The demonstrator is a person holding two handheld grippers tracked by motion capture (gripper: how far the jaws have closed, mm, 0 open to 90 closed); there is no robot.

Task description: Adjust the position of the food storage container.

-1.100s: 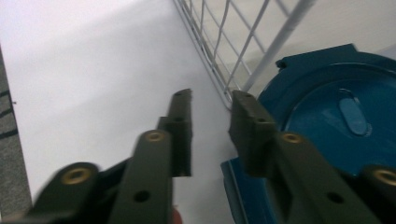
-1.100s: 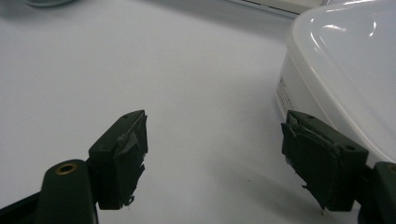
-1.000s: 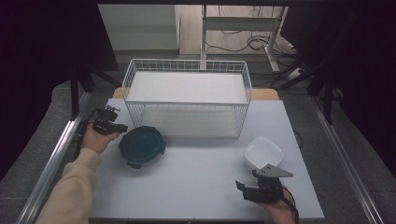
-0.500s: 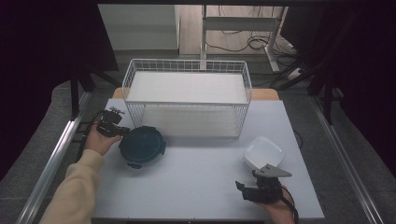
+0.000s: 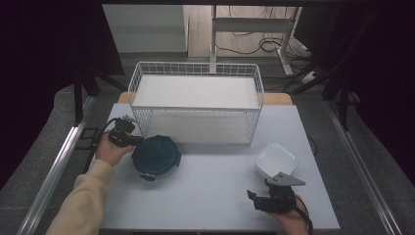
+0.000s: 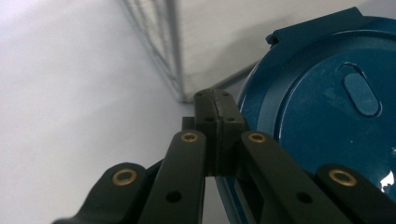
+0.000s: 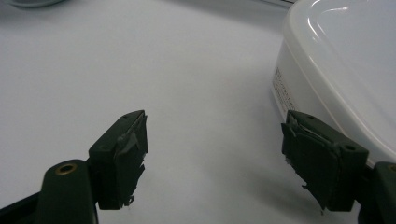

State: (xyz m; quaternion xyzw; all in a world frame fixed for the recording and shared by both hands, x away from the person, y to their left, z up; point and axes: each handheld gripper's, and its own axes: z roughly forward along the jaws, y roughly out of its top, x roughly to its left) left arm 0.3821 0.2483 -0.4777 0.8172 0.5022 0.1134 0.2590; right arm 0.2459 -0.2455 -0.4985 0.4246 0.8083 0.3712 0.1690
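Observation:
A round dark-blue container with a lidded top lies on the white table left of centre. My left gripper is at its left rim, just in front of the wire basket's corner. In the left gripper view the jaws of my left gripper are pressed together with nothing between them, and the blue container sits right beside them. A white plastic tub rests upside down at the right. My right gripper stands open just in front of it; my right gripper has the tub by its right jaw.
A white wire basket stands at the back centre of the table; its corner wire is close ahead of my left gripper. A metal rail runs along the left side of the table.
My left gripper has moved right and slightly nearer, from the table's left edge to the blue container's rim. The right gripper has stayed put.

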